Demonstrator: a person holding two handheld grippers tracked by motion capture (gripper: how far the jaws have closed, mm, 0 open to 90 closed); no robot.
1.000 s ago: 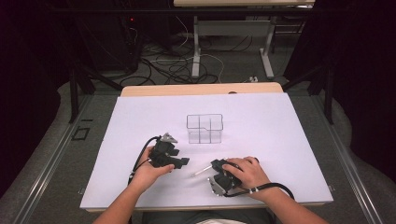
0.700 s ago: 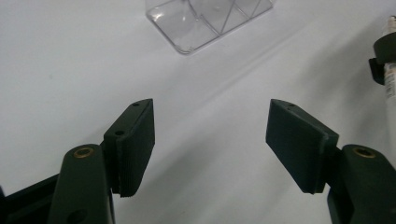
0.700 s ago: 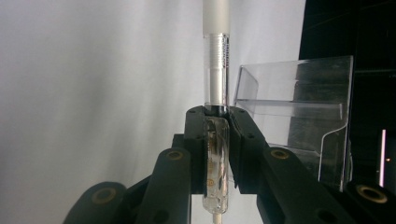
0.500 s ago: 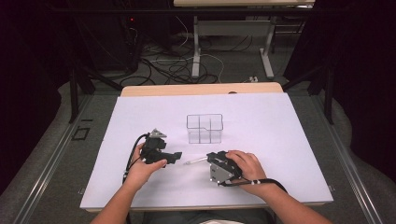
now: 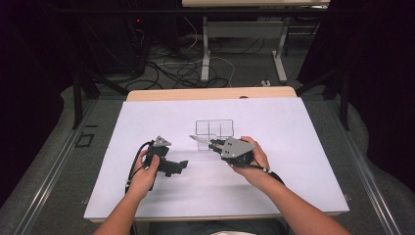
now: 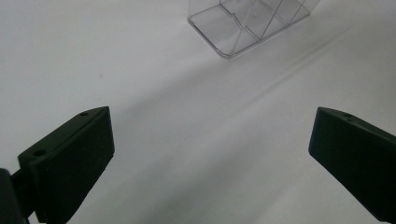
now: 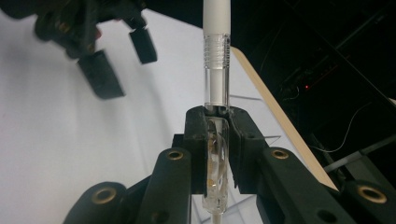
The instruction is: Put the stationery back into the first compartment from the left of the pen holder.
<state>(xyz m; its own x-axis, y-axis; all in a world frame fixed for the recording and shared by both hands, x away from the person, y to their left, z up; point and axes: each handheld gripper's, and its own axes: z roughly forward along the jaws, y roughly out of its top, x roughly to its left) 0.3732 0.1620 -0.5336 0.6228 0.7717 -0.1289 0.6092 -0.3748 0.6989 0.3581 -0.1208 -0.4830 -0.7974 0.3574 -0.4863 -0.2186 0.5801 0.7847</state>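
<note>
The left hand [image 5: 144, 174] enters from the near table edge, forearm angled up and to the right, and grips the body of the left gripper [image 5: 182, 165] low over the white table surface [image 5: 303, 147]. The gripper lies roughly level and points right. Its jaws have just been opening and stand wide apart, with nothing between them. In the left gripper view, bare table surface shows between the two jaw pads [image 6: 70, 163], and the clear organizer [image 6: 250, 23] lies ahead of them.

The right hand [image 5: 254, 159] enters from the lower right, forearm angled up and to the left, wrist bent. It holds the right gripper [image 5: 211, 143] raised above the table and pointing left. The jaws stand narrow, clamped on a clear pen [image 7: 215, 93]. In the right gripper view, the transparent barrel sits between the pads and its white end extends forward past the jaw tips. In the high view, the pen [image 5: 199, 140] projects left from the gripper at a shallow tilt.

Beyond both grippers, the clear organizer [image 5: 215, 129], divided into compartments, stands near the table centre. The pen tip hangs just in front of its near wall.
</note>
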